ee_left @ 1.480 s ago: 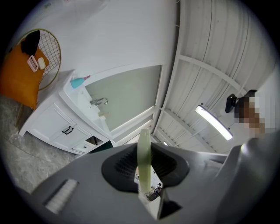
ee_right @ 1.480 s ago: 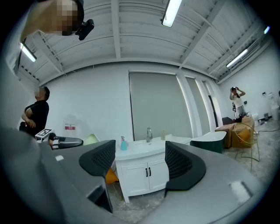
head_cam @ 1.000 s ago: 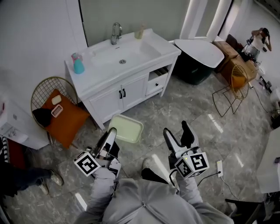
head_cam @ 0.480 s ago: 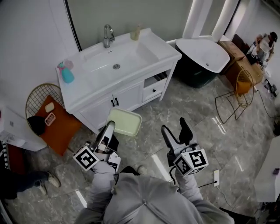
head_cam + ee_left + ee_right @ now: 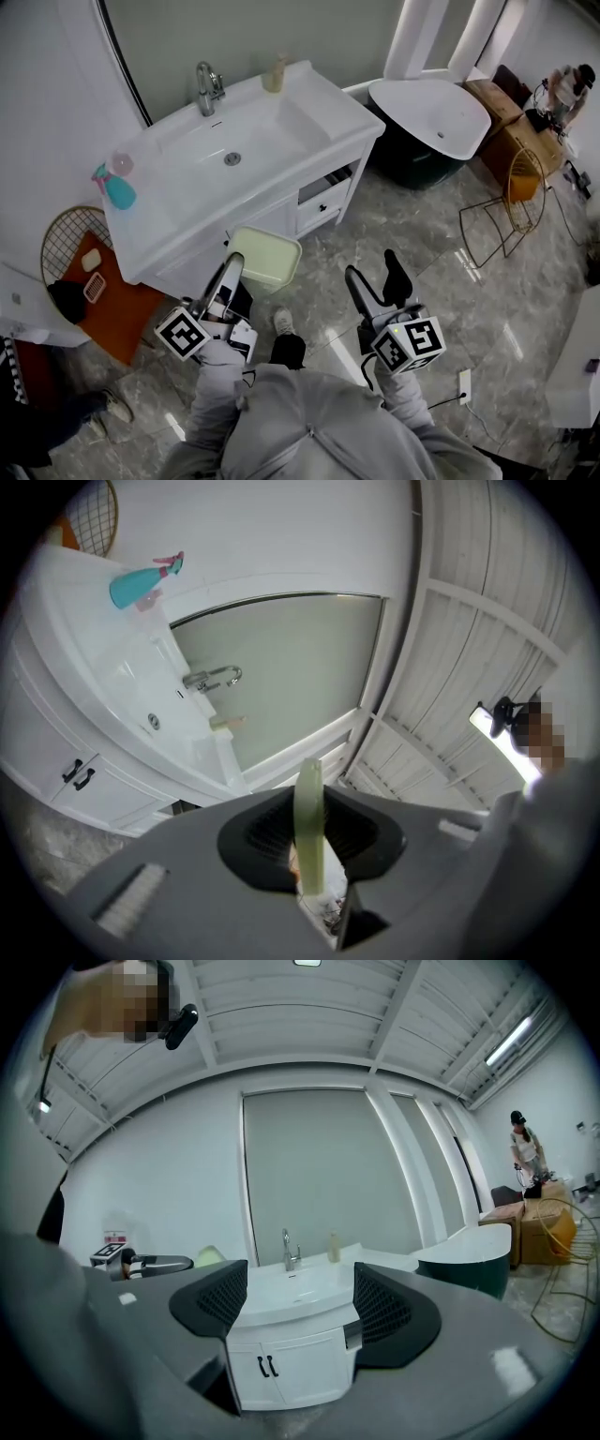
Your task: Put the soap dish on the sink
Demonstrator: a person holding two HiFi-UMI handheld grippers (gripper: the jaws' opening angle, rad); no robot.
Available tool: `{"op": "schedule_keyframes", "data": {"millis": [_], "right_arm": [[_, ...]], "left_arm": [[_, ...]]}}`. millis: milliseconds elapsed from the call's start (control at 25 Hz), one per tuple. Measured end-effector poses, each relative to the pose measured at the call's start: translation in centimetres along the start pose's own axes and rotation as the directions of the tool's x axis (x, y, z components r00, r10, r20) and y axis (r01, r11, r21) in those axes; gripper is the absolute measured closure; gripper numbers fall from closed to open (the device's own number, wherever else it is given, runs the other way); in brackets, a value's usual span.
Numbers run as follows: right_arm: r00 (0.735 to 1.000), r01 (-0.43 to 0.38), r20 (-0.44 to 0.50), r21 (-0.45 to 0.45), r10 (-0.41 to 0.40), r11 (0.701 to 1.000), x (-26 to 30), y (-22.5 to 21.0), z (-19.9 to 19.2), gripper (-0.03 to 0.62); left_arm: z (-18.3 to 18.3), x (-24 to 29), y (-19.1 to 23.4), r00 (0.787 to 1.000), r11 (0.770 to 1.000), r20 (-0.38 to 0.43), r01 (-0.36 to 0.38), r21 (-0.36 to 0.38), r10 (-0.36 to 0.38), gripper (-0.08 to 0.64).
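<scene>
A pale green soap dish hangs in front of the vanity, pinched at its near edge by my left gripper. In the left gripper view the soap dish stands edge-on between the two black pads, which press on it. The white sink with a chrome tap tops a white cabinet just beyond the dish. My right gripper is held to the right of the dish, open, with nothing between its jaws; past them the right gripper view shows the sink and cabinet.
A teal spray bottle stands on the sink's left end and a small bottle beside the tap. A wire chair with an orange cushion stands left of the cabinet. A white tub and a gold wire chair stand to the right.
I have walked closer to the vanity: sink and cabinet have grown and slid toward me. Both grippers came forward with me, the soap dish still held in the left one.
</scene>
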State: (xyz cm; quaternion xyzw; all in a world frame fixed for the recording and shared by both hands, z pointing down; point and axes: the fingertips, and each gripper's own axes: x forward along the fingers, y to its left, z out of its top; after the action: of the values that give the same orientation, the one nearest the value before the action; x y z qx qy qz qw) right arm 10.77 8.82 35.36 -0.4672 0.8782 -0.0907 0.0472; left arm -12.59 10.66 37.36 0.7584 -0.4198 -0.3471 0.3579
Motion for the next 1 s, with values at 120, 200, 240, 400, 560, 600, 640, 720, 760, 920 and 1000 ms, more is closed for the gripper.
{"op": "schedule_keyframes", "data": {"millis": [120, 200, 240, 400, 560, 600, 640, 720, 760, 920, 1000], "right_arm": [[1.000, 0.012, -0.001, -0.012, -0.012, 1.000, 4.2, -1.5, 0.6, 0.238], [1.000, 0.022, -0.003, -0.022, -0.022, 1.000, 7.1, -2.2, 1.1, 0.238], [1.000, 0.027, -0.002, -0.026, -0.027, 0.999, 8.6, -2.6, 1.3, 0.238], [0.999, 0.042, 0.002, -0.026, -0.042, 0.999, 13.9, -4.1, 2.0, 0.238], [0.998, 0.062, -0.003, -0.020, -0.062, 0.998, 17.9, -5.4, 2.4, 0.238], [0.998, 0.067, -0.004, -0.019, -0.067, 0.998, 18.7, -6.0, 2.3, 0.238], [0.997, 0.071, -0.005, -0.018, -0.072, 0.997, 19.4, -6.5, 2.2, 0.238], [0.997, 0.078, -0.011, -0.014, -0.078, 0.997, 20.7, -7.7, 1.9, 0.238], [0.996, 0.083, -0.017, -0.012, -0.083, 0.997, 21.3, -8.3, 1.8, 0.238], [0.995, 0.090, -0.043, -0.005, -0.090, 0.996, 24.0, -11.3, 1.4, 0.238], [0.994, 0.087, -0.059, -0.003, -0.087, 0.996, 25.6, -12.7, 1.3, 0.238]], "left_arm": [[1.9, 3.8, 2.1, 1.000, 1.000, -0.008, 0.018, -0.003, -0.018, 0.439], [3.3, 6.3, 3.6, 0.999, 1.000, -0.019, 0.026, -0.005, -0.026, 0.439], [3.9, 7.5, 4.3, 0.999, 1.000, -0.026, 0.030, -0.008, -0.030, 0.439], [6.3, 12.3, 7.0, 0.997, 0.999, -0.063, 0.040, -0.020, -0.041, 0.439], [7.9, 17.0, 9.8, 0.993, 0.999, -0.102, 0.051, -0.019, -0.053, 0.440], [8.1, 18.1, 10.6, 0.992, 0.999, -0.115, 0.050, -0.018, -0.052, 0.440], [8.2, 19.2, 11.3, 0.991, 0.999, -0.128, 0.047, -0.015, -0.048, 0.440], [8.5, 21.3, 12.8, 0.988, 0.999, -0.146, 0.037, -0.014, -0.039, 0.440], [8.6, 22.3, 13.5, 0.988, 0.999, -0.151, 0.034, -0.017, -0.036, 0.440], [8.4, 27.0, 15.5, 0.985, 0.999, -0.170, 0.034, -0.033, -0.039, 0.440], [7.9, 29.3, 16.8, 0.983, 0.999, -0.180, 0.022, -0.046, -0.030, 0.442]]}}
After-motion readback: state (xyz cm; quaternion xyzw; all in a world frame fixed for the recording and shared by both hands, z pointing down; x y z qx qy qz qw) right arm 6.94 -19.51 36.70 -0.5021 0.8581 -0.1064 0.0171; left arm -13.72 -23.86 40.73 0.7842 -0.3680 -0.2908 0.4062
